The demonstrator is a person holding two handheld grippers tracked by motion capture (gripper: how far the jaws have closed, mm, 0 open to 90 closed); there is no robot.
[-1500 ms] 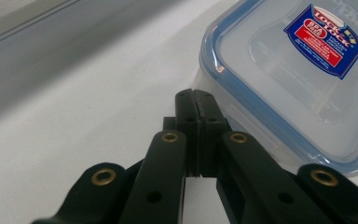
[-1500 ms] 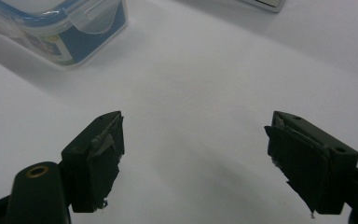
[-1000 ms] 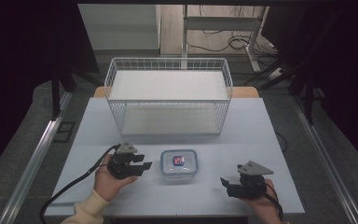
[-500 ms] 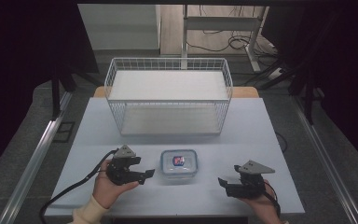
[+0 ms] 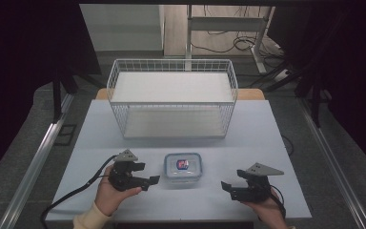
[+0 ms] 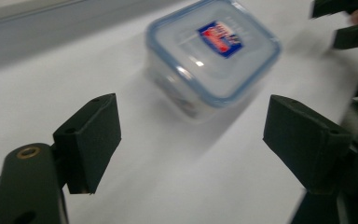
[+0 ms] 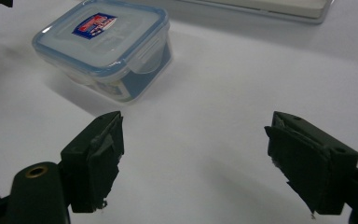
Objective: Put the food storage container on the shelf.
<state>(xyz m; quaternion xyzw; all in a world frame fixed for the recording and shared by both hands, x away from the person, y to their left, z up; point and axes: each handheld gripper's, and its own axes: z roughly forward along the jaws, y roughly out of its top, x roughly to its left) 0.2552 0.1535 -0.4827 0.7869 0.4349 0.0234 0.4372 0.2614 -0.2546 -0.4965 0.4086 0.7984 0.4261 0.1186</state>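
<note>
Basket (image 5: 171, 102) appears from above; both wide, empty claws, left (image 6: 191, 140) just opening, frame the lidded container (image 6: 212, 51).

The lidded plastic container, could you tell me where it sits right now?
In the high view the container sits on the table's near side, between the two tools, in front of the wire basket.

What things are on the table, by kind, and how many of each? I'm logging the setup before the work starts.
Plastic container with blue-rimmed lid: 1
White wire basket: 1
Handheld grippers, left gripper and right gripper, both open: 2
Total: 4
</note>
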